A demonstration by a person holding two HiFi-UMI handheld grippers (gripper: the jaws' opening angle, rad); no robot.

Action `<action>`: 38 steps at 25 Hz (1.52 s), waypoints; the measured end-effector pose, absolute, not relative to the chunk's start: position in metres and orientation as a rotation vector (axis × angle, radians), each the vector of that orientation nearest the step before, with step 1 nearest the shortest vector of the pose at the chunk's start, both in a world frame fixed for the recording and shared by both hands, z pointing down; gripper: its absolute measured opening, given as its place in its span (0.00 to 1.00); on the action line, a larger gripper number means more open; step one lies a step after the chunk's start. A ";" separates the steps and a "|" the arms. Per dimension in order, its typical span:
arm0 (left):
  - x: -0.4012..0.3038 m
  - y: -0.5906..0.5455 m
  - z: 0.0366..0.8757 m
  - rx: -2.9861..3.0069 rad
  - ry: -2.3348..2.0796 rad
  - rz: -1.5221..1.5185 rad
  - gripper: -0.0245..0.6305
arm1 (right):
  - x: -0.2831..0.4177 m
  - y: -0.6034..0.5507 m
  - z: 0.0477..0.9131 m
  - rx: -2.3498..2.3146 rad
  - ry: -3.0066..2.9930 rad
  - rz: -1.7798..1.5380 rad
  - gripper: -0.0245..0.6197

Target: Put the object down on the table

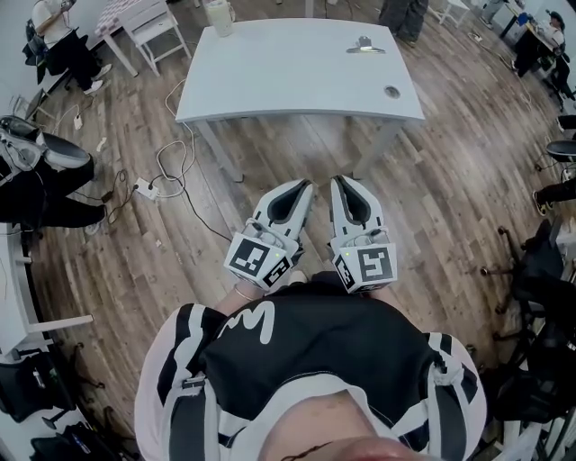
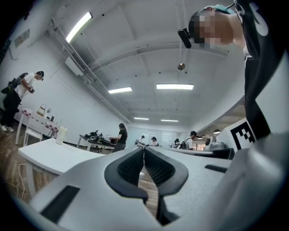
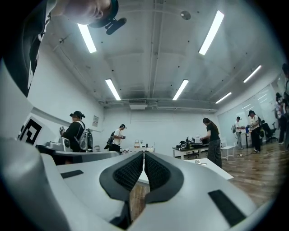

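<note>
Honestly, the left gripper point(image 1: 301, 189) and right gripper point(image 1: 344, 185) were both pinched together on nothing, short of the desk point(image 1: 297, 85), so the put-down looked done, nothing next but hanging back.

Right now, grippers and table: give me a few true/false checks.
1. The left gripper is shut and empty. True.
2. The right gripper holds the clip. False: it is shut on nothing; the clip lies on the table.
3. Both grippers hang over the table. False: they are short of it, over the floor.
4. A jug stands at the table's far edge. True.
</note>
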State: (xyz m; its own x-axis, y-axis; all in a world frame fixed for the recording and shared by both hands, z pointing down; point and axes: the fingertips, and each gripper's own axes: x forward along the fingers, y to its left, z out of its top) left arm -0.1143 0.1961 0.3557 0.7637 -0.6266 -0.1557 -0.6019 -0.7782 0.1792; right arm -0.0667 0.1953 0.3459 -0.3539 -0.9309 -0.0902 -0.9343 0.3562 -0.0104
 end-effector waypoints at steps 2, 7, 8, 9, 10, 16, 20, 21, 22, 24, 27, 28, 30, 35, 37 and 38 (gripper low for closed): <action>-0.110 0.199 0.353 2.840 -1.007 -0.321 0.05 | -0.062 0.197 0.343 -1.738 2.513 0.074 0.08; -0.100 0.206 0.346 2.827 -1.035 -0.317 0.05 | -0.047 0.201 0.334 -1.750 2.499 0.078 0.08; -0.098 0.207 0.343 2.832 -1.039 -0.320 0.05 | -0.043 0.201 0.331 -1.752 2.496 0.084 0.08; -0.096 0.207 0.341 2.835 -1.045 -0.324 0.05 | -0.040 0.201 0.330 -1.753 2.495 0.088 0.08; -0.094 0.207 0.339 2.836 -1.051 -0.327 0.05 | -0.037 0.201 0.329 -1.753 2.496 0.088 0.08; -0.082 0.207 0.336 2.842 -1.050 -0.325 0.05 | -0.035 0.204 0.332 -1.718 2.548 0.090 0.07; -0.075 0.209 0.336 2.848 -1.042 -0.322 0.05 | -0.032 0.206 0.332 -1.714 2.558 0.108 0.06; -0.074 0.210 0.337 2.848 -1.040 -0.321 0.05 | -0.030 0.207 0.333 -1.716 2.556 0.105 0.06; -0.072 0.211 0.337 2.847 -1.039 -0.319 0.05 | -0.029 0.207 0.333 -1.719 2.553 0.100 0.06; -0.071 0.212 0.337 2.846 -1.036 -0.317 0.05 | -0.026 0.208 0.334 -1.723 2.546 0.089 0.06; -0.071 0.212 0.337 2.853 -1.030 -0.312 0.05 | -0.025 0.207 0.335 -1.726 2.542 0.081 0.06; -0.070 0.213 0.338 2.855 -1.027 -0.312 0.05 | -0.024 0.207 0.335 -1.727 2.541 0.081 0.06; -0.068 0.214 0.338 2.853 -1.027 -0.313 0.05 | -0.022 0.207 0.335 -1.728 2.540 0.082 0.06; -0.064 0.213 0.340 2.848 -1.028 -0.316 0.05 | -0.020 0.207 0.337 -1.726 2.541 0.083 0.06; -0.065 0.213 0.340 2.848 -1.027 -0.316 0.05 | -0.021 0.206 0.336 -1.723 2.542 0.084 0.06; -0.065 0.213 0.340 2.848 -1.027 -0.315 0.05 | -0.022 0.205 0.336 -1.721 2.542 0.085 0.06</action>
State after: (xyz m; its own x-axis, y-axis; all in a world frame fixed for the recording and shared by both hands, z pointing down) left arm -0.0654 0.2127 0.3396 0.7514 -0.6401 -0.1606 -0.6198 -0.7680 0.1611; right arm -0.0220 0.2054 0.3356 -0.3701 -0.9247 -0.0892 -0.9286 0.3710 0.0067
